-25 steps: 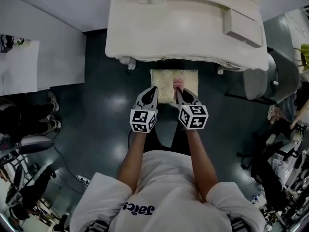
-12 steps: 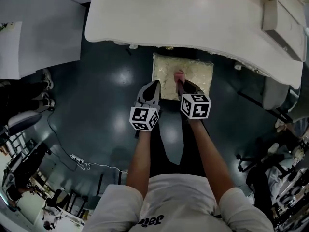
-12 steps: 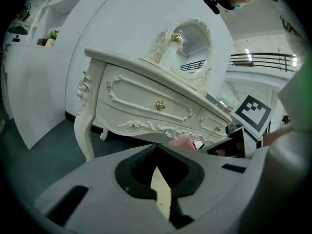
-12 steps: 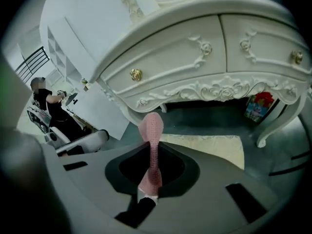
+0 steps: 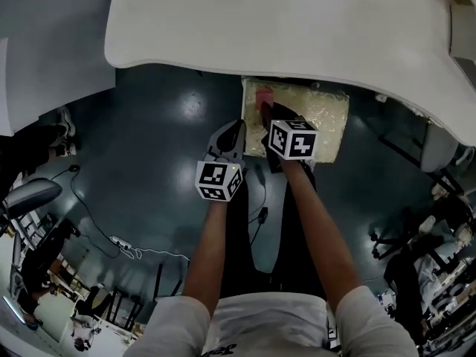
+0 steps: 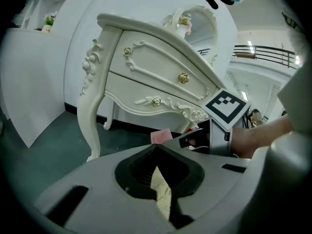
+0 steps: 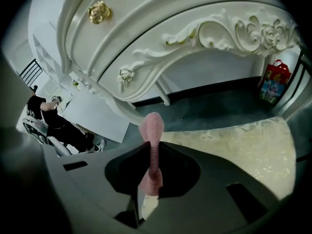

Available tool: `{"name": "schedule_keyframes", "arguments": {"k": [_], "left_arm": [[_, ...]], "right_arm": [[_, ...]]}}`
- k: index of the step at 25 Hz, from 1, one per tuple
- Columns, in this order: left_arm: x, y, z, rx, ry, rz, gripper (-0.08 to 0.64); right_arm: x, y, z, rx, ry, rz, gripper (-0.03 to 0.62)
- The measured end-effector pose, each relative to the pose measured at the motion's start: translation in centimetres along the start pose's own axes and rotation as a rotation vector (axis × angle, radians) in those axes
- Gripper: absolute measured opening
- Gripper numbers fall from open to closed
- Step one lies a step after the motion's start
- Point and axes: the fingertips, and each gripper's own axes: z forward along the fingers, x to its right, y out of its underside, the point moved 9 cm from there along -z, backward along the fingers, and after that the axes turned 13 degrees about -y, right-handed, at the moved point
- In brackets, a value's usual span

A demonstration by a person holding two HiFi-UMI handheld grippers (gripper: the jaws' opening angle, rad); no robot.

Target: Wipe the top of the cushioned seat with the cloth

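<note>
The cream cushioned seat point(image 5: 324, 119) stands half under the white dressing table point(image 5: 297, 28). My right gripper point(image 5: 266, 114) reaches over the seat's left part, shut on a pink cloth point(image 5: 263, 97) that lies at the seat's far left corner. In the right gripper view the cloth point(image 7: 152, 130) sticks up from between the closed jaws, with the seat point(image 7: 243, 145) spread to the right below. My left gripper point(image 5: 236, 128) hangs shut and empty by the seat's front left corner. From the left gripper view, the pink cloth point(image 6: 161, 136) shows just beyond the tips of the left gripper point(image 6: 157, 152).
The dressing table's carved front point(image 7: 195, 38) overhangs the seat closely, and its curved leg point(image 6: 90, 116) stands to the left. A red bag point(image 7: 272, 82) sits under the table at the right. Cables point(image 5: 123, 248) and an office chair point(image 5: 22, 195) lie on the dark floor to the left.
My right gripper has pushed forward over the seat with the cloth, toward the table's underside. The head view has leaned in closer. The left gripper has barely moved.
</note>
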Motion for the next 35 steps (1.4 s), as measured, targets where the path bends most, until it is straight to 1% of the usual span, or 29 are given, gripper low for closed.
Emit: {"name": "schedule_keyframes", "arguments": {"k": [3,7,11,15,18,21,25,30,35], "left_arm": [[-1.7,-0.2,0.7,-0.005,0.002,-0.008,0.012],[-3.4,-0.5,0.3,-0.012,-0.006,-0.009,0.012],[-4.7,-0.8,-0.2,-0.016,-0.008,0.002,0.012],[-5.1,-0.7,-0.4,-0.023,-0.01,0.01,0.012],[-4.6,-0.5,0.1,-0.027,-0.008,0.013,0.012],[-3.6,-0.3,0.7,-0.031,-0.004,0.013,0.012],[-2.0,-0.1,1.5,-0.027,0.004,0.01,0.012],[0.1,0.0,1.9,-0.025,0.009,0.013,0.012],[2.7,0.8,2.5,-0.03,0.023,0.018,0.012]], "right_arm": [[0.0,-0.2,3.2,0.0,-0.006,0.054,0.025],[-0.2,-0.1,6.4,-0.018,0.014,0.119,0.025],[-0.2,-0.2,8.8,-0.045,0.065,0.118,0.025],[0.5,-0.1,9.6,-0.12,0.094,0.12,0.025],[1.0,-0.4,9.3,-0.144,0.095,0.111,0.025],[1.5,-0.6,8.6,-0.149,0.098,0.122,0.023],[2.4,-0.7,7.7,-0.16,0.078,0.117,0.023],[3.6,-1.0,5.4,-0.148,0.072,0.116,0.023],[6.3,-0.8,2.2,-0.126,0.098,0.126,0.023]]}}
